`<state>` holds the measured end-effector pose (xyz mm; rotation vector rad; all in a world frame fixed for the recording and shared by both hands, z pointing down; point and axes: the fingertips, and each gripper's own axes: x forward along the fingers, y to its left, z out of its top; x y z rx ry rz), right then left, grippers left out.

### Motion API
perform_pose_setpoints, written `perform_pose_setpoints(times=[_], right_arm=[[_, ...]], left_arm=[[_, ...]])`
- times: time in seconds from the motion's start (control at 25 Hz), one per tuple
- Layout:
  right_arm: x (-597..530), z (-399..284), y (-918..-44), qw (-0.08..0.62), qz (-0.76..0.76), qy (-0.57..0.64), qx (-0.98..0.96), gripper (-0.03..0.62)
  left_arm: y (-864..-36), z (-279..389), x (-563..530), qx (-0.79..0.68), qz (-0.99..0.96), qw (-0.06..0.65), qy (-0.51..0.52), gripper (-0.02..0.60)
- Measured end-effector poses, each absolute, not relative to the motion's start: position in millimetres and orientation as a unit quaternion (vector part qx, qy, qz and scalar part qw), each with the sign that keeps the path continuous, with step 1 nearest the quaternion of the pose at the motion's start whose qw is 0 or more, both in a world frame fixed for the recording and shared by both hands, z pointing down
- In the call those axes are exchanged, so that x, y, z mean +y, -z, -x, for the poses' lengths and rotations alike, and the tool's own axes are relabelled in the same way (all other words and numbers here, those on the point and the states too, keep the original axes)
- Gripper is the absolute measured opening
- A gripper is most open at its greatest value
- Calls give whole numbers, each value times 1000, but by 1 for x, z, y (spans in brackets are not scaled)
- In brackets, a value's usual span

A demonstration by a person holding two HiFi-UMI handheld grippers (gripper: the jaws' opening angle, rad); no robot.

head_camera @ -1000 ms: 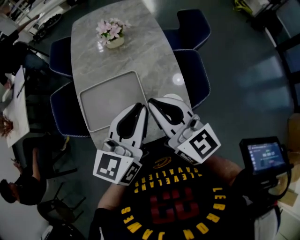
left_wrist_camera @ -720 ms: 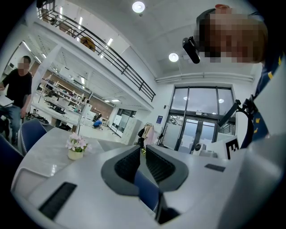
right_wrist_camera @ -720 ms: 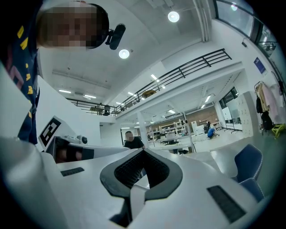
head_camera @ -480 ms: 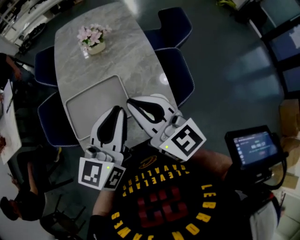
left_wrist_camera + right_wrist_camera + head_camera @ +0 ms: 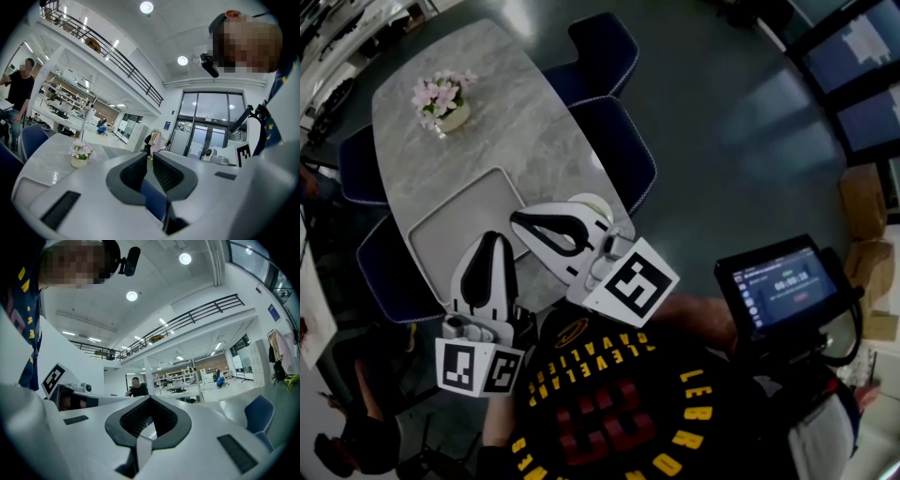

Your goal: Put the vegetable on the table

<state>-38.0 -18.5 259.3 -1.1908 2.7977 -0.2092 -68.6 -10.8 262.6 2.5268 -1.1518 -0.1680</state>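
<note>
while both grippers hang close to the person's chest above the near end of the table (image 5: 534, 122), no vegetable shows in any view. it isn't on the bare marble, on the grey tray (image 5: 459, 225) or between either pair of jaws. the strip of table under the grippers is hidden, so i can't tell where the vegetable is.

the left gripper (image 5: 492, 239) has its jaws drawn together with only a sliver between the pads and nothing in them. the right gripper (image 5: 517, 218) is closed tip to tip and also empty. the two sit just beside each other, with the right one angled across towards the left.

the risks, as i judge them:
- closed jaws can't take anything, so reaching for the vegetable without opening them would only push it away.
- the grippers are close enough that swinging either one out could knock their shells together.
- the tray covers much of the near half of the table, and a careless drop would land the vegetable on the tray, not the marble.
- the flower pot (image 5: 442, 101) stands well up the far end and is only at risk from a long reach.
- the dark chairs (image 5: 614, 141) crowd the table's sides, so leaning in could catch an elbow or a gripper.
</note>
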Motion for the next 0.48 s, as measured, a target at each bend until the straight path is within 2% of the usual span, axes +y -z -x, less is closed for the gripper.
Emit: perform_pose_setpoints(times=[0.48], right_arm=[[-18,39,-261,43,391,77,916,5]], left_arm=[[-266,66,-10,-403,-893,190,57,41]])
